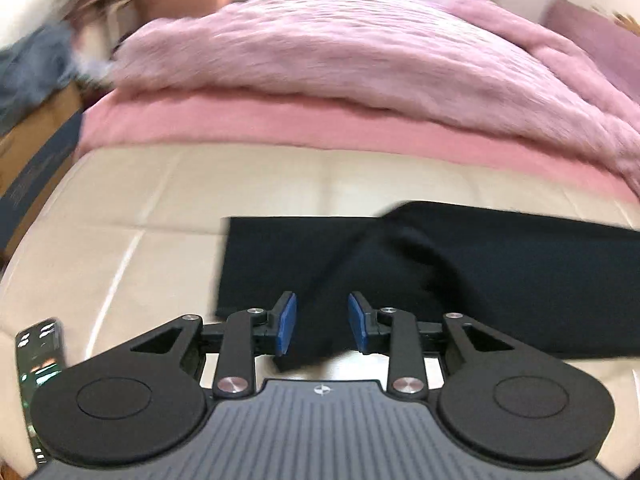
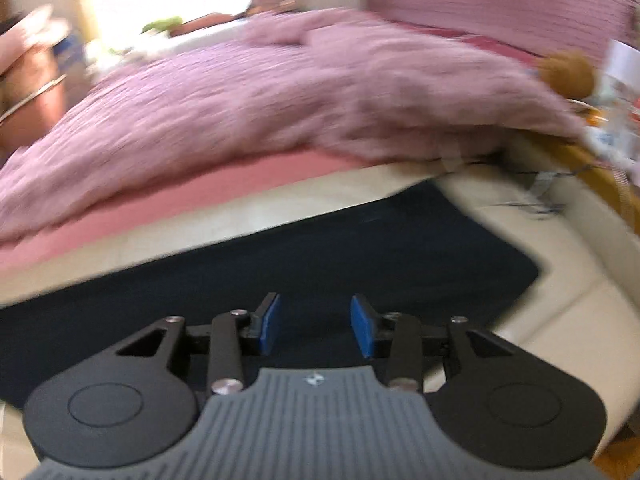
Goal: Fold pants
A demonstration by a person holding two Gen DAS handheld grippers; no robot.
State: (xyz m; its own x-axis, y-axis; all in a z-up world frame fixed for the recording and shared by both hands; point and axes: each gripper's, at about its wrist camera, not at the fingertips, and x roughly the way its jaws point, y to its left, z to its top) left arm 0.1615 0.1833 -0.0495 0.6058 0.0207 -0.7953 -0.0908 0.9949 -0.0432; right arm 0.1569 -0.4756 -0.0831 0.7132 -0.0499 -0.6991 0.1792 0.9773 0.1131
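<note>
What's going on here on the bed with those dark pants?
A person is folding dark pants on a bare cream mattress, with a two-finger tool in each hand. Both tools are open: the left tool has a strip of the dark fabric between its blue pads without them pressing on it, and the right tool hovers over the other end. The pants lie mostly flat, one layer folded over. A pink blanket is bunched up behind them.
</note>
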